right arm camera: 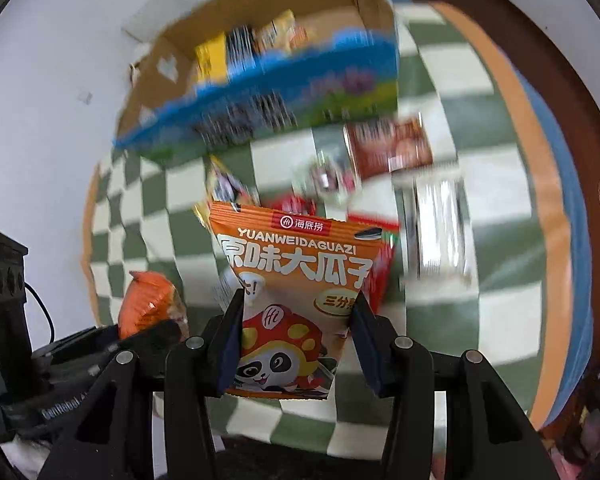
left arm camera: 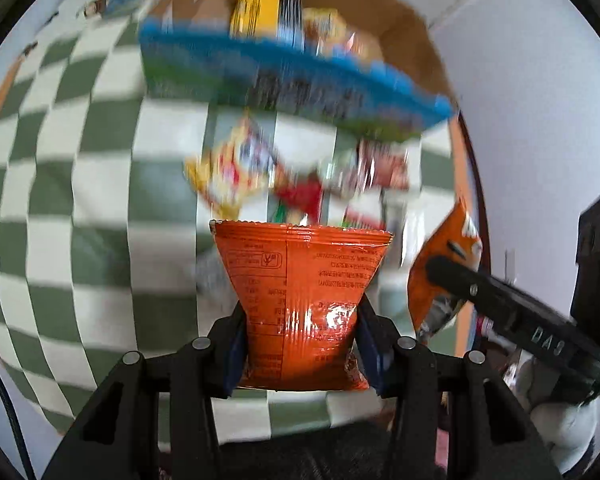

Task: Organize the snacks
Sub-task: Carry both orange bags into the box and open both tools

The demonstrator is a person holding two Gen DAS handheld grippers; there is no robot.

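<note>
My left gripper (left arm camera: 300,312) is shut on an orange snack packet (left arm camera: 300,276), its printed back facing me, held above the checked cloth. My right gripper (right arm camera: 296,312) is shut on an orange sunflower-seed packet (right arm camera: 300,280) with a panda picture. Each gripper shows in the other's view: the right one with its packet (left arm camera: 448,256) at the right, the left one with its packet (right arm camera: 148,304) at the lower left. An open cardboard box (left arm camera: 400,20) with a blue printed front stands at the back and holds several snacks (left arm camera: 260,8); it also shows in the right wrist view (right arm camera: 284,4).
Several loose snack packets (left arm camera: 236,172) lie on the green-and-white checked cloth (left arm camera: 80,160) between me and the box. In the right wrist view a red packet (right arm camera: 388,144) and a silver packet (right arm camera: 440,228) lie to the right. A white wall (left arm camera: 540,80) is behind.
</note>
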